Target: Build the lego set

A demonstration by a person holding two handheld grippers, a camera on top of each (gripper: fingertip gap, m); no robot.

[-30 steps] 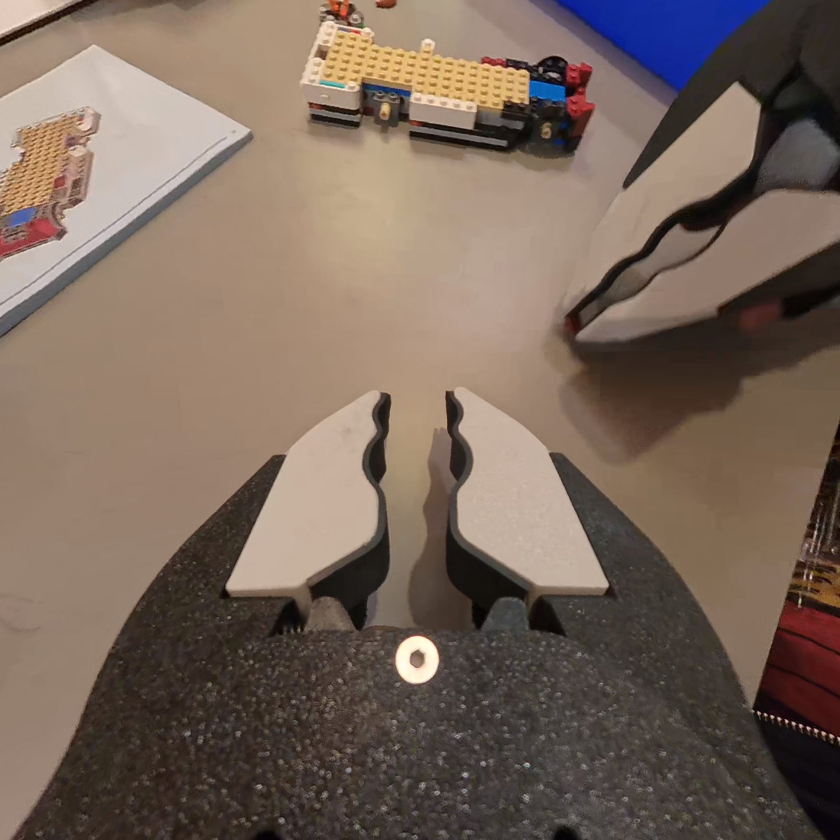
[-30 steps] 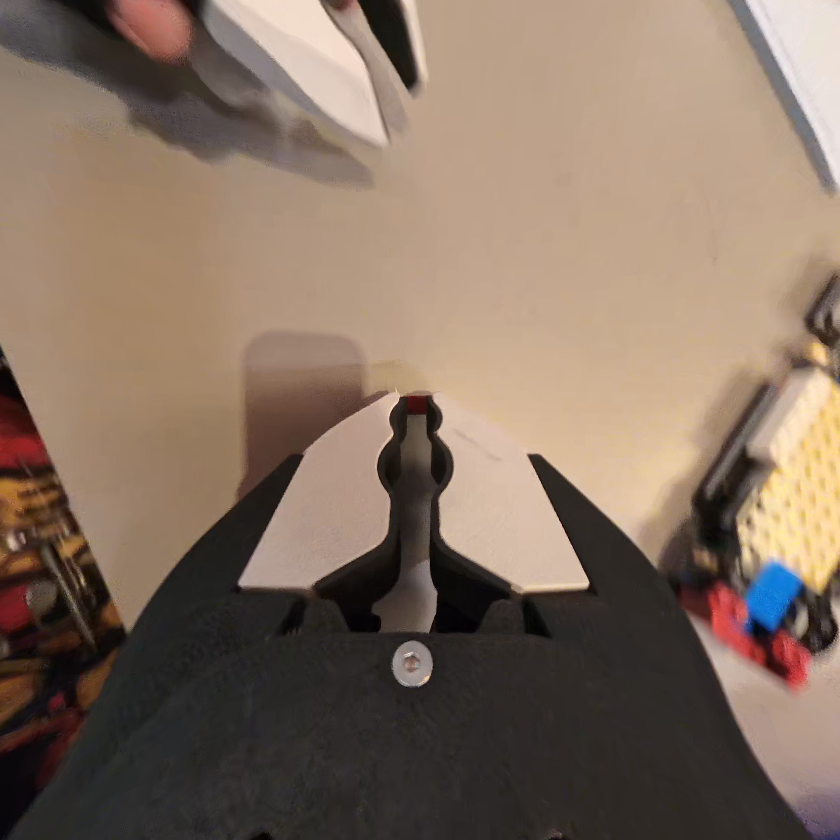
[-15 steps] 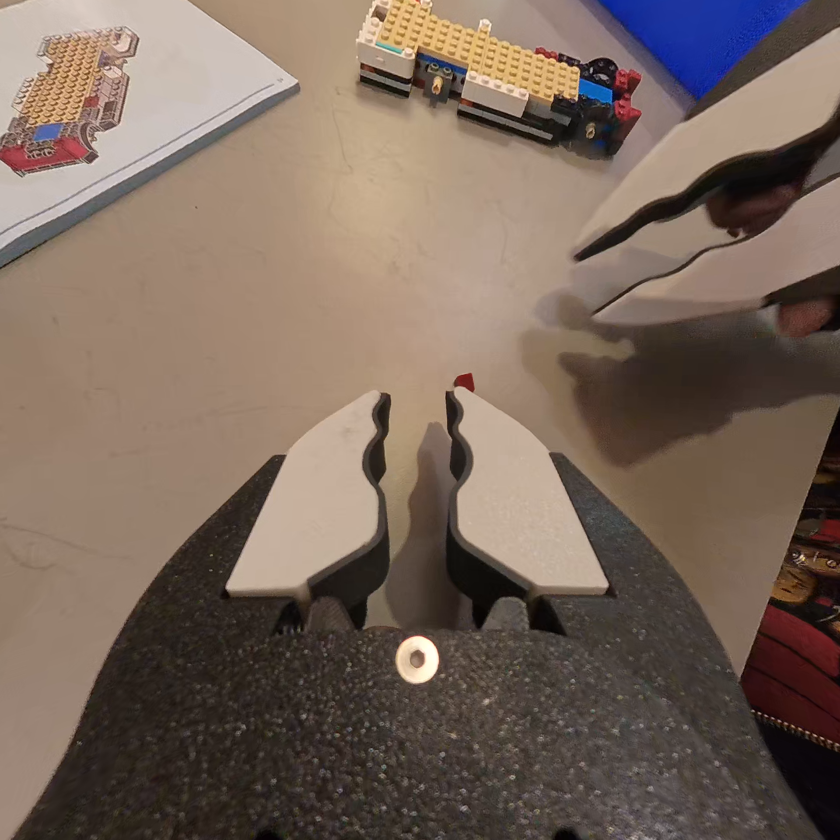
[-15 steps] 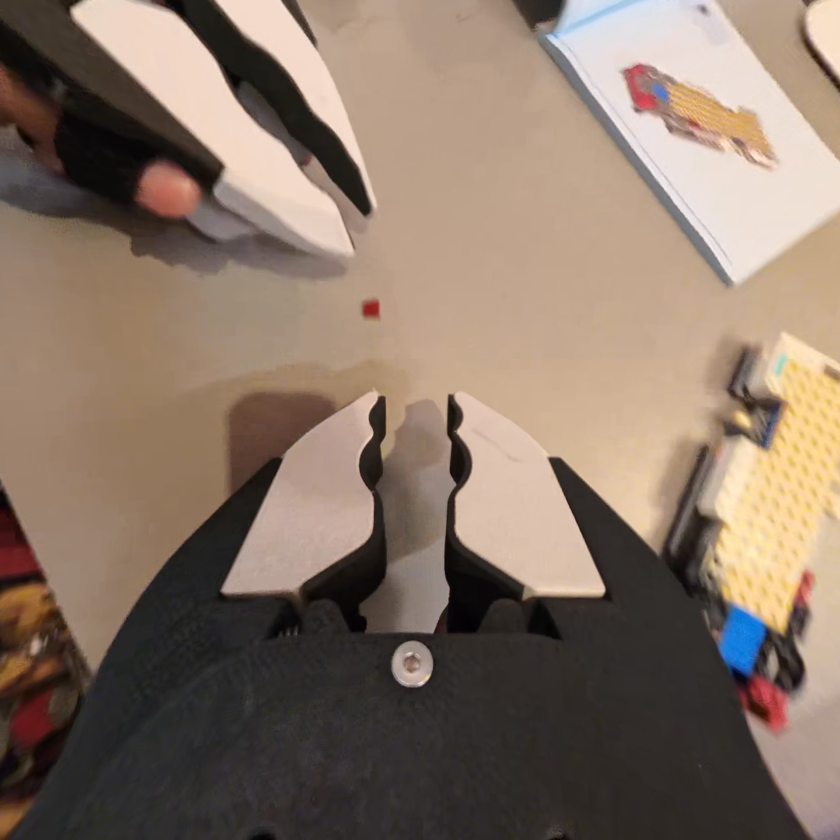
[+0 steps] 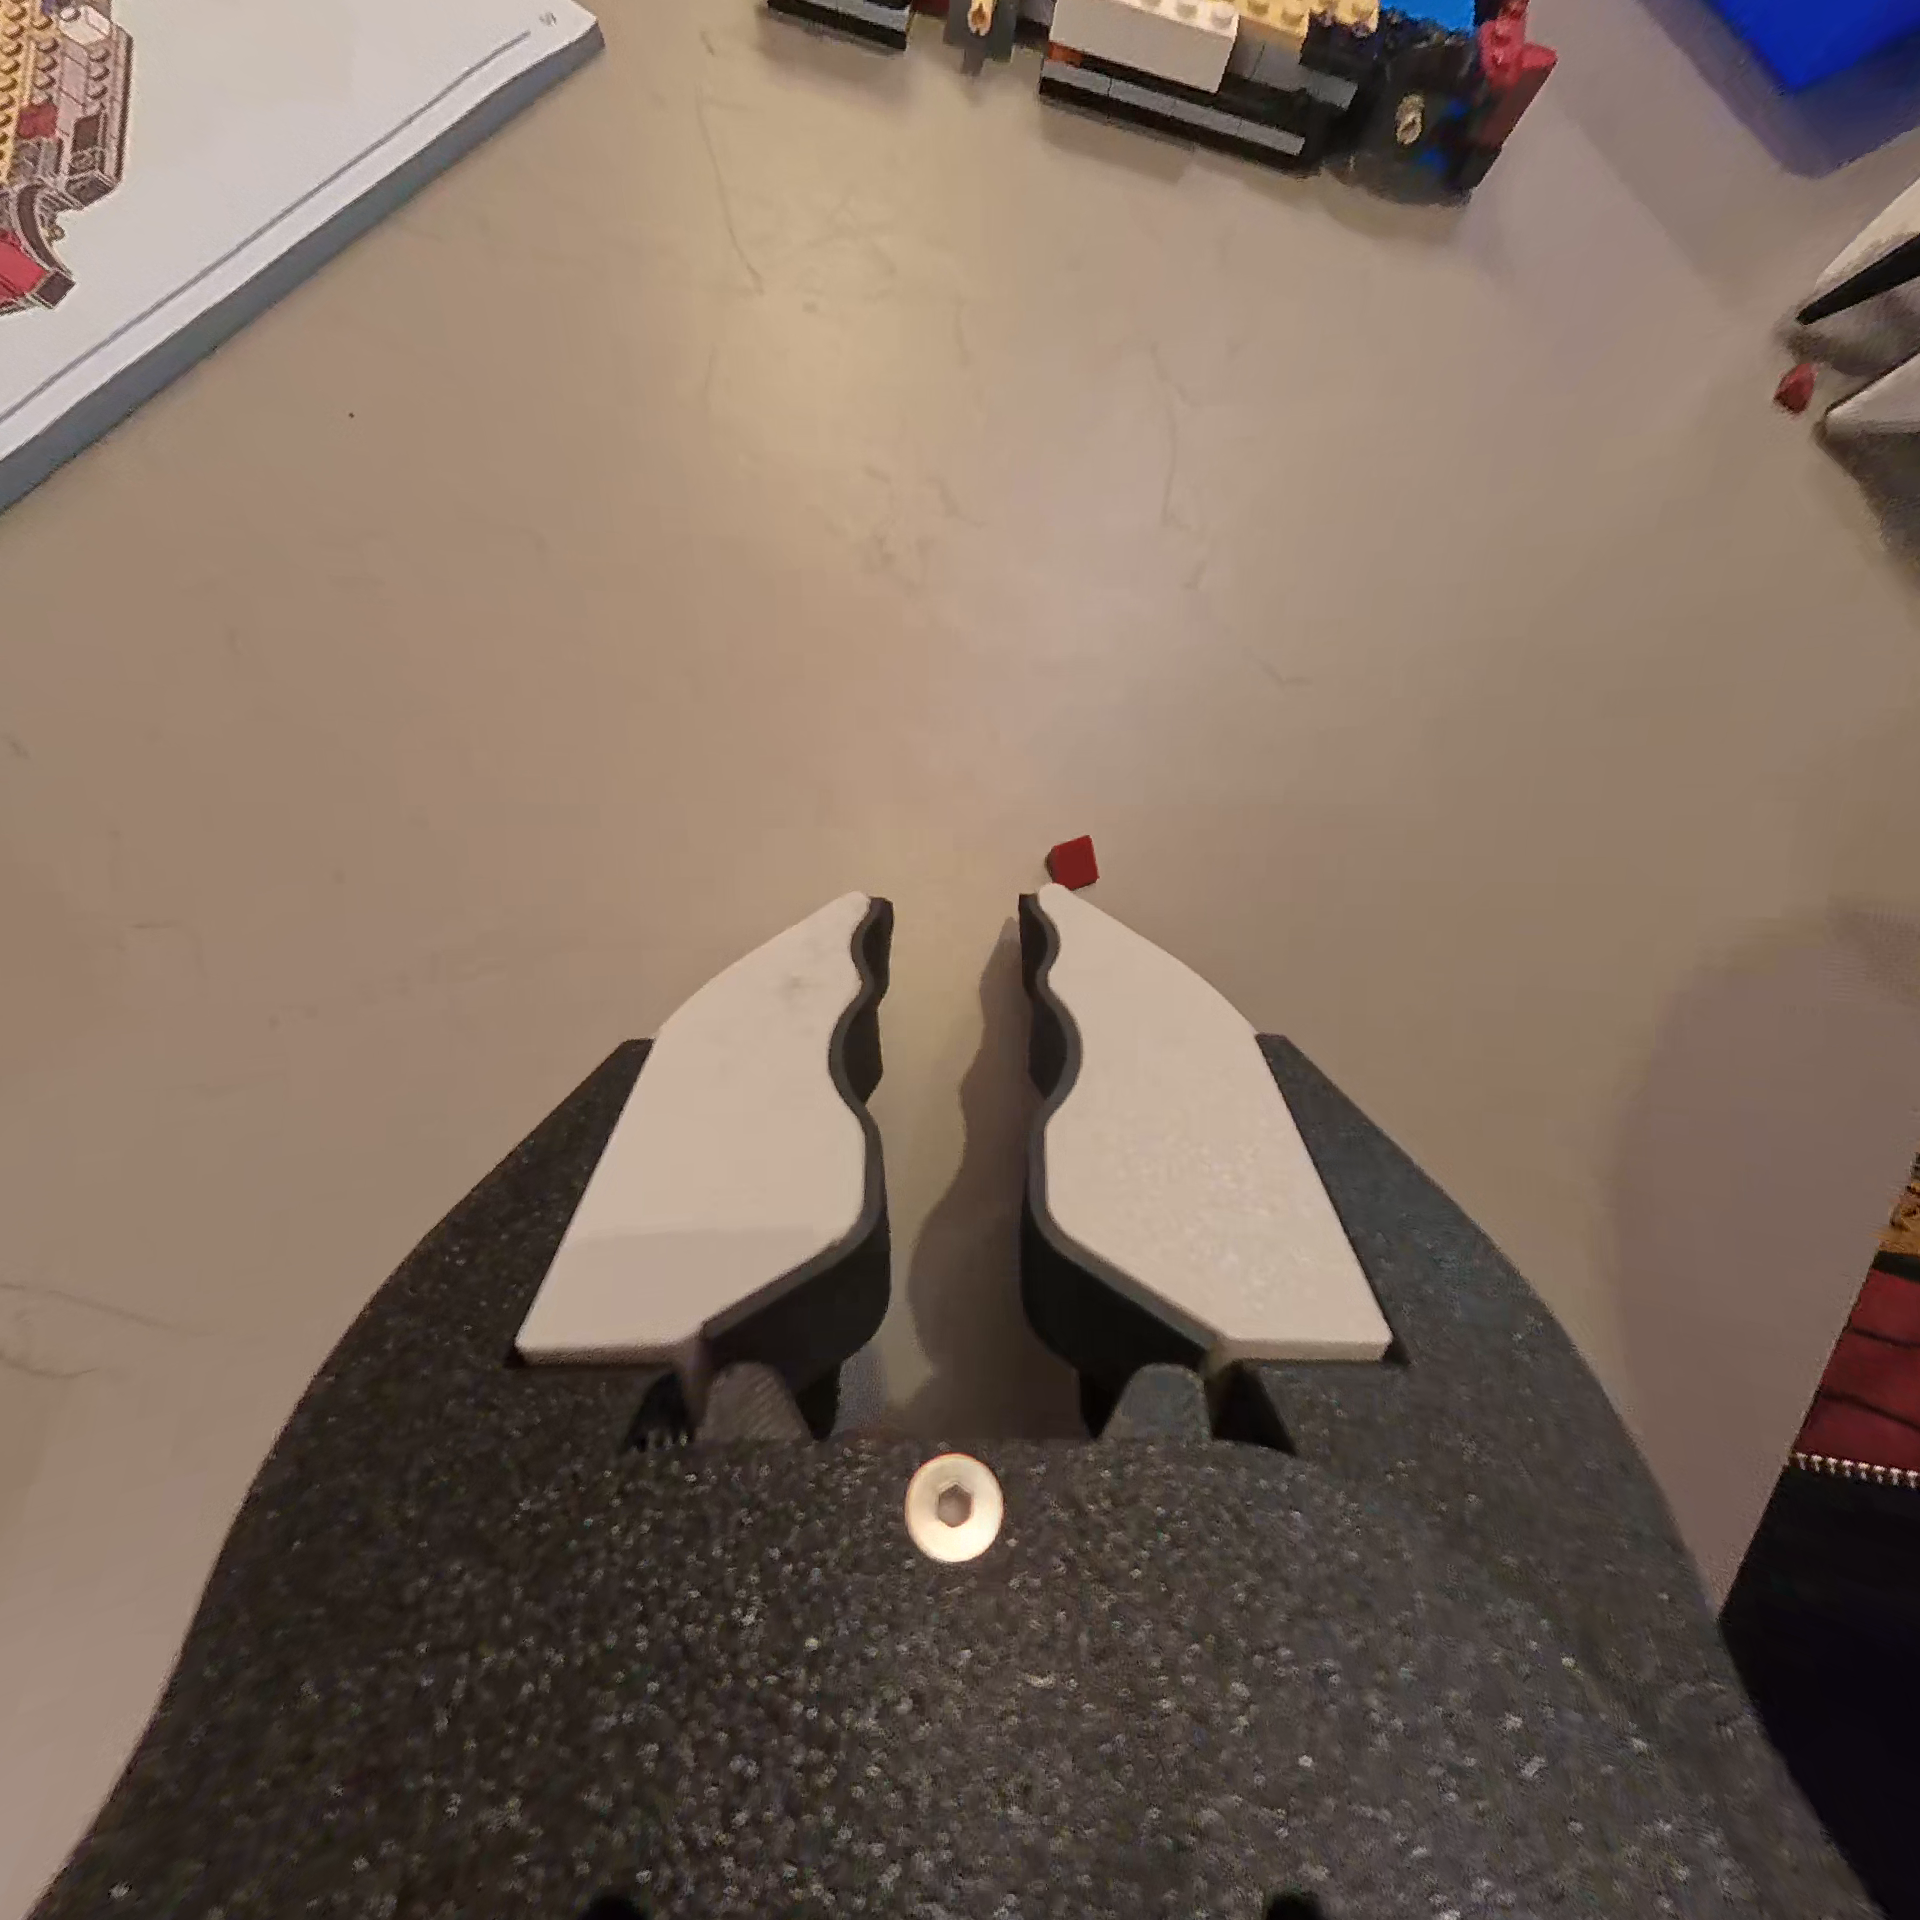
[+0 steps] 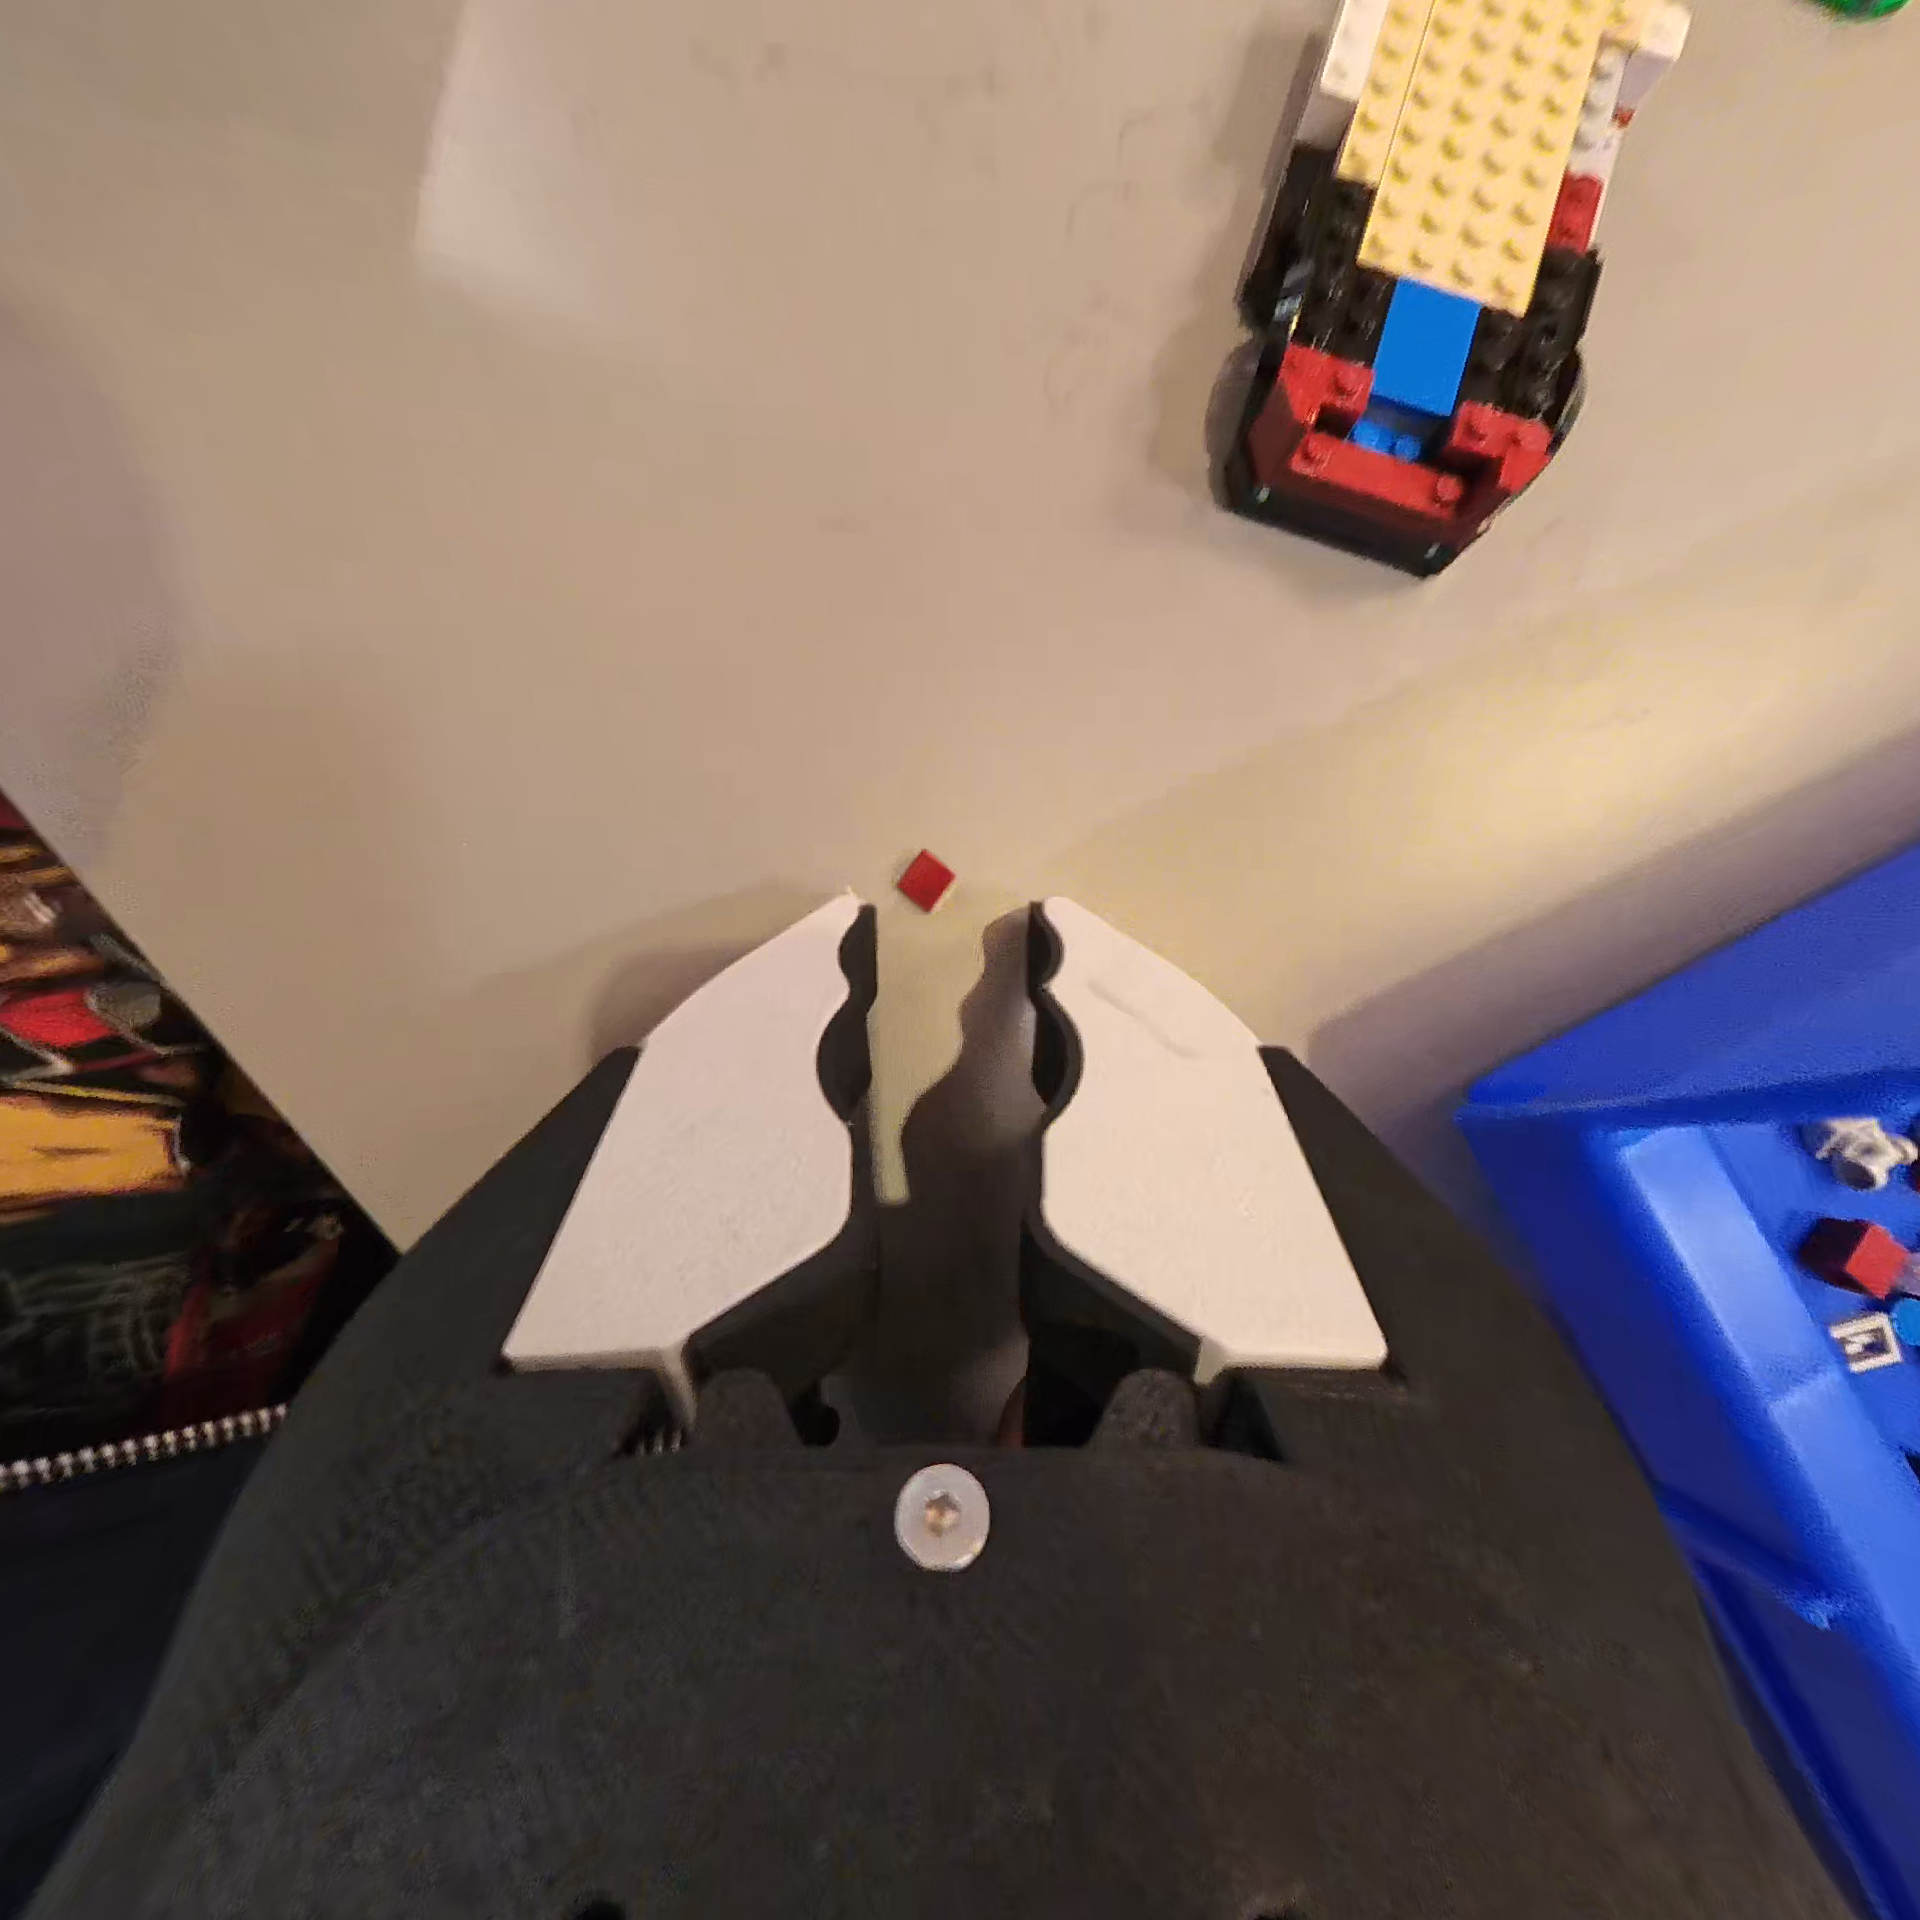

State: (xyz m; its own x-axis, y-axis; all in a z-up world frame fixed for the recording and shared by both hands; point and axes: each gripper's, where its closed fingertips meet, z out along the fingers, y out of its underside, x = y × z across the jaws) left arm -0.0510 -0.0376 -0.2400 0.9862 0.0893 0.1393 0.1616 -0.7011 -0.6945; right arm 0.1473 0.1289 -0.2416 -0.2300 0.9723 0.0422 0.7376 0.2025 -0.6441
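A: Red tile (image 6: 925, 879), tiny and flat, lies on the tabletop (image 6: 727, 520) just before the right tongs (image 6: 951, 914); jaws apart, nothing between.

B: And the left tongs (image 5: 956, 909)?

A: Also apart and empty, beside a red tile (image 5: 1072, 862). It looks light, stiff and smooth; I think its side edges are the only hold.
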